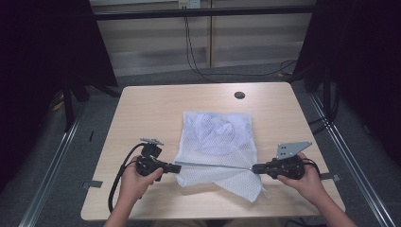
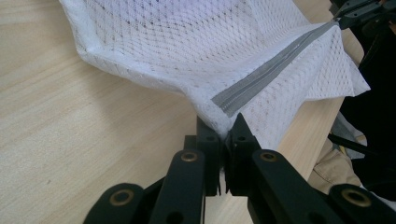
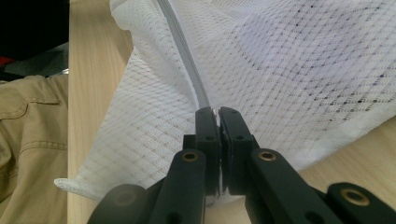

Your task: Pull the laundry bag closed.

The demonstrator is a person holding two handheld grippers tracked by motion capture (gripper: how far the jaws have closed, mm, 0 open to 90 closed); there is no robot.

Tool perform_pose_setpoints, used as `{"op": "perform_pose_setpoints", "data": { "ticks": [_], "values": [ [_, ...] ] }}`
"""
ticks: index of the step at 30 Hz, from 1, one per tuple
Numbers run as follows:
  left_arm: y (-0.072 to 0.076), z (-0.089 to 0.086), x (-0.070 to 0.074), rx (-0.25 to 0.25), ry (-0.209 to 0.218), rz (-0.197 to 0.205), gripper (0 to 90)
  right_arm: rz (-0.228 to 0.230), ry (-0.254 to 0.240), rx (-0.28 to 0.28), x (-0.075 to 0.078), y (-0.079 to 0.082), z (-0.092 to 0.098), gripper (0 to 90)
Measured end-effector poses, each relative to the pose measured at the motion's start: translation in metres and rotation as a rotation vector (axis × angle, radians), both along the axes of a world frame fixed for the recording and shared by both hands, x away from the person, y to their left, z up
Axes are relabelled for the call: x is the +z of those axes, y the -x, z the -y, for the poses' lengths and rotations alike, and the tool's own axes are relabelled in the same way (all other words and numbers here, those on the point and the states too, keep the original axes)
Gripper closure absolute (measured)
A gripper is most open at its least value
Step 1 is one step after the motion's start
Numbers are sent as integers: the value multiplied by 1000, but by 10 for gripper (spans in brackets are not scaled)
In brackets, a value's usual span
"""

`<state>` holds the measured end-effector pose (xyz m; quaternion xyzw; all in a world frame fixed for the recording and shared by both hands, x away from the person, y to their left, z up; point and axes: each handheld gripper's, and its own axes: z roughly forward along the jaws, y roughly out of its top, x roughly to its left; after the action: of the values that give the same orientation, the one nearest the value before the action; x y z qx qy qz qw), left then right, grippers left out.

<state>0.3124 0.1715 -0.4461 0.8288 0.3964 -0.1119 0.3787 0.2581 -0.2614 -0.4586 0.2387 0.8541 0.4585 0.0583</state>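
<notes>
White mesh bag (image 1: 217, 142) | grey zipper (image 1: 213, 165) taut | left gripper (image 1: 178, 168), right gripper (image 1: 255, 168) clamp its ends

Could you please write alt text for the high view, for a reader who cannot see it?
A white mesh bag lies on a wooden table, its grey zipper stretched taut between the left gripper and the right gripper, each shut on one end.

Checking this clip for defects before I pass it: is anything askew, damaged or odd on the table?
Nothing damaged. The white mesh laundry bag lies rumpled, its near corner folded over, because the left claw and right claw are shut on the two ends of its grey zipper and pull it taut.
</notes>
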Motion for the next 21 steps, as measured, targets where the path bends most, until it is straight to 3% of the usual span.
{"op": "perform_pose_setpoints", "data": {
  "ticks": [21],
  "values": [
    [0,-2,-3,8,-3,-8,866,-2,-2,5,-3,8,18,874]
  ]
}}
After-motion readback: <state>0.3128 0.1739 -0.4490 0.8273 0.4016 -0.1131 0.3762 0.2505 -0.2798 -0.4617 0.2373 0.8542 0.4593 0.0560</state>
